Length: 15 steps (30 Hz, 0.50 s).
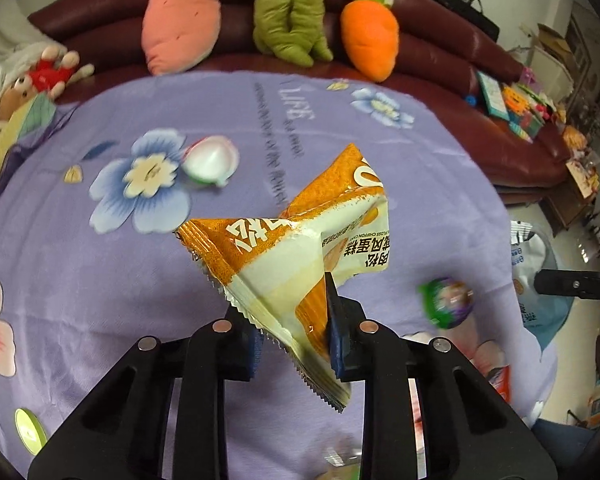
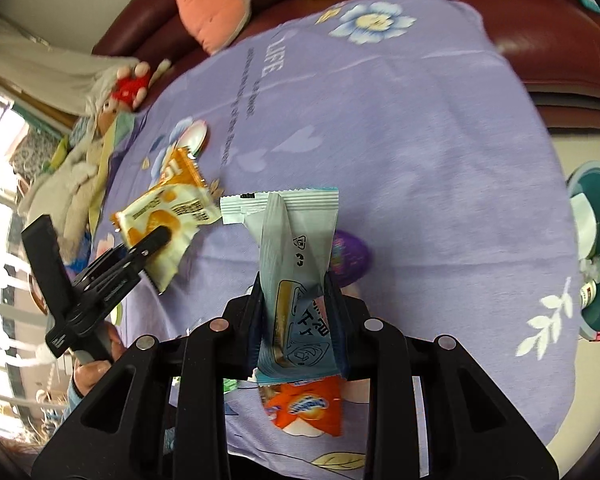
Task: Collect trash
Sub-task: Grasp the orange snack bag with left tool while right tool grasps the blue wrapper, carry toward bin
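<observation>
Orange foil of one snack wrapper (image 1: 284,256) is pinched between the jaws of the left gripper (image 1: 296,332). One pale blue wrapper (image 2: 296,272) is pinched by the right gripper (image 2: 296,320), while two round capsules (image 1: 210,160) and one orange packet (image 2: 306,408) are left on the purple cloth (image 2: 420,140).

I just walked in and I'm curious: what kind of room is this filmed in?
Most likely a home living room. A dark red leather sofa holds plush toys, such as an orange carrot, and a table under a purple floral cloth carries snack wrappers. A green waste bin stands beside it.
</observation>
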Each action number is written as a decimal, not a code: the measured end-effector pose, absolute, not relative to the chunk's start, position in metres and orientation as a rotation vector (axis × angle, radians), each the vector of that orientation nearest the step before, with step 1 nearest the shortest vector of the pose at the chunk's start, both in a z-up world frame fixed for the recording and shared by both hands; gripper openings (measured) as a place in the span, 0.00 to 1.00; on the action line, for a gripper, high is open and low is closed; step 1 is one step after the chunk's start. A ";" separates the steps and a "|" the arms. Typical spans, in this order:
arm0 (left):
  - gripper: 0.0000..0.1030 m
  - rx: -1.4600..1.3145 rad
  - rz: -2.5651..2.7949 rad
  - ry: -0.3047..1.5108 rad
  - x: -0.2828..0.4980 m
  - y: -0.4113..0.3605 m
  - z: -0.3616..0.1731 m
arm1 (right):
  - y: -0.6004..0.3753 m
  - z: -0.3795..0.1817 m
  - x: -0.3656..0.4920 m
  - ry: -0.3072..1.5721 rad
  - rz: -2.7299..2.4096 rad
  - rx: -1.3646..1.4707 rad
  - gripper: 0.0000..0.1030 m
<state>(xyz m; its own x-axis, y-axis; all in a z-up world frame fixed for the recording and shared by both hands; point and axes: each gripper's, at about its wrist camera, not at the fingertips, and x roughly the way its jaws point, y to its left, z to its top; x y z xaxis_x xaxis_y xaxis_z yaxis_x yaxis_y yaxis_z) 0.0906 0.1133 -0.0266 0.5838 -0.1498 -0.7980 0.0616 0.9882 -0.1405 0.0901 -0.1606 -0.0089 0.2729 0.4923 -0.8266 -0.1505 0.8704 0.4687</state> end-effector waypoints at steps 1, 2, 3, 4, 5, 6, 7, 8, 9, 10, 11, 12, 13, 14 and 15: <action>0.26 -0.099 -0.132 0.939 0.093 0.109 -0.025 | -0.168 -0.007 0.090 1.215 0.437 0.337 0.26; 0.26 -0.093 -0.145 0.937 0.094 0.101 -0.021 | -0.174 -0.007 0.090 1.209 0.432 0.346 0.26; 0.26 -0.085 -0.155 0.934 0.096 0.094 -0.017 | -0.181 -0.005 0.091 1.201 0.426 0.358 0.26; 0.26 -0.075 -0.164 0.931 0.097 0.086 -0.015 | -0.188 -0.004 0.090 1.193 0.420 0.368 0.26; 0.26 -0.061 -0.178 0.927 0.100 0.074 -0.010 | -0.198 -0.002 0.090 1.179 0.412 0.384 0.26; 0.26 -0.053 -0.187 0.925 0.102 0.067 -0.008 | -0.203 0.000 0.090 1.172 0.408 0.391 0.26; 0.26 -0.042 -0.203 0.922 0.104 0.055 -0.005 | -0.209 0.001 0.090 1.163 0.403 0.401 0.26; 0.26 -0.035 -0.213 0.919 0.105 0.048 -0.003 | -0.217 0.004 0.089 1.152 0.397 0.413 0.26; 0.26 -0.025 -0.227 0.915 0.107 0.037 0.000 | -0.224 0.006 0.089 1.142 0.393 0.421 0.26; 0.26 -0.017 -0.236 0.913 0.108 0.030 0.001 | -0.232 0.008 0.088 1.129 0.389 0.431 0.26; 0.26 -0.004 -0.250 0.912 0.110 0.018 0.003 | -0.238 0.010 0.087 1.120 0.387 0.437 0.26; 0.26 0.004 -0.261 0.912 0.111 0.009 0.004 | -0.246 0.012 0.087 1.109 0.382 0.446 0.26; 0.26 0.012 -0.274 0.913 0.112 -0.001 0.005 | -0.253 0.014 0.086 1.099 0.377 0.453 0.26; 0.26 0.023 -0.292 0.914 0.114 -0.014 0.007 | -0.263 0.015 0.084 1.086 0.368 0.466 0.26; 0.26 0.031 -0.300 0.914 0.114 -0.022 0.007 | -0.272 0.016 0.082 1.076 0.361 0.478 0.26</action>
